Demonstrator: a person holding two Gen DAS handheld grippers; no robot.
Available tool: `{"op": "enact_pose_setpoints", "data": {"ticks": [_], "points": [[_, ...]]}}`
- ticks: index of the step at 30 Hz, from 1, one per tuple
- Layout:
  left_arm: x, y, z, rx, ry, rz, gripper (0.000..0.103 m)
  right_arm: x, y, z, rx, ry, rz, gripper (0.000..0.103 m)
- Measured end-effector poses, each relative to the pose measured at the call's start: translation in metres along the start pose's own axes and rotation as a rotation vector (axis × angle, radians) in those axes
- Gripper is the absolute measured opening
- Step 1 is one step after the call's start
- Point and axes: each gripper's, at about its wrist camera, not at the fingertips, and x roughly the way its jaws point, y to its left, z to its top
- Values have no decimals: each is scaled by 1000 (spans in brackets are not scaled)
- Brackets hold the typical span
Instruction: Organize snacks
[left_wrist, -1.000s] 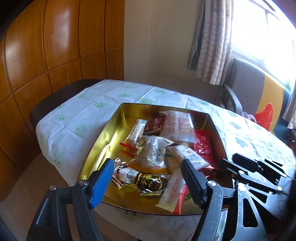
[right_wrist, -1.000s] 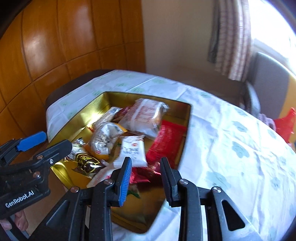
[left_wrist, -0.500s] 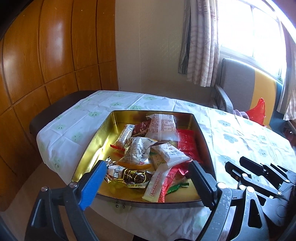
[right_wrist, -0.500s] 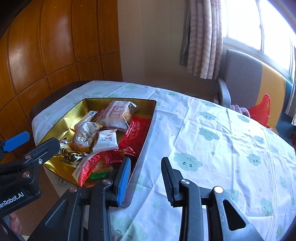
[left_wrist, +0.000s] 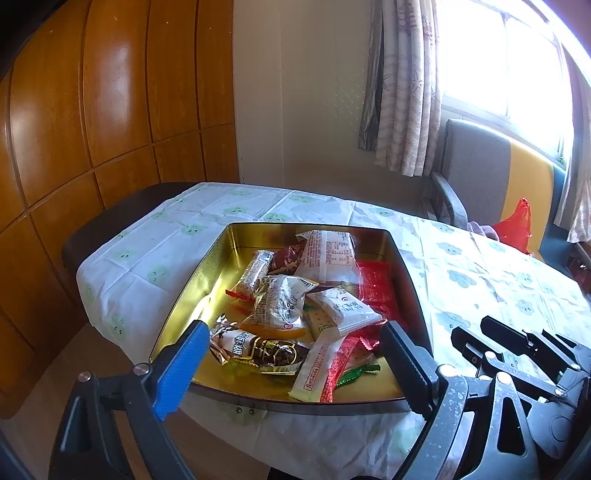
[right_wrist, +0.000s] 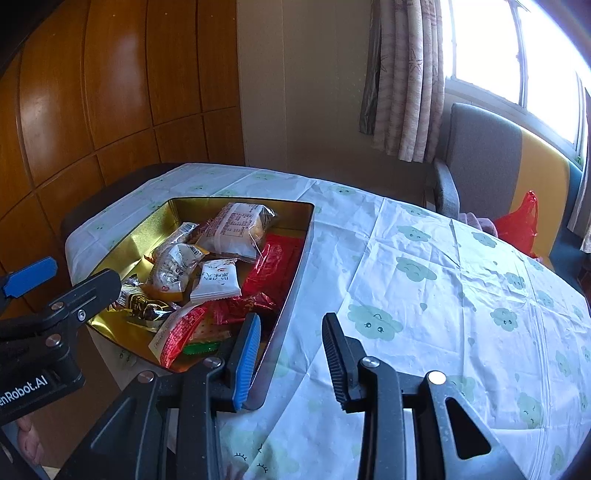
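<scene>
Left wrist: snacks (left_wrist: 295, 306) heaped in tin (left_wrist: 192, 284), seemingly long axis near-to-far.
Both grippers (left_wrist: 291, 354) (right_wrist: 290, 354) spread, empty; tablecloth (right_wrist: 443, 288) right.

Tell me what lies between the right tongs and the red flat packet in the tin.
In the right wrist view, the gold tin's side wall stands between the right tongs and the red packet.

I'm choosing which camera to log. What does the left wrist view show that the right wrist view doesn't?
Only the left wrist view shows the tin's near wall head-on and the table's front edge past it. Only the right wrist view shows the wide bare cloth right of the tin and a bit of hand. Both show the gold tin full of snacks, the chair, red bag, and both tongs open: left, right.
</scene>
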Motion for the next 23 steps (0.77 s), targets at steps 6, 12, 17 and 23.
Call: {"op": "enact_pose_setpoints", "data": {"ticks": [6, 12, 17, 23], "points": [[0, 3, 1, -8, 0, 2, 95, 0, 1, -1, -7, 1, 1, 36], [0, 4, 1, -12, -2, 6, 96, 1, 2, -2, -11, 4, 0, 36], [1, 7, 1, -19, -6, 14, 95, 1, 2, -2, -10, 4, 1, 36], [5, 10, 3, -22, 10, 0, 92, -3, -4, -4, 7, -9, 13, 36]]}}
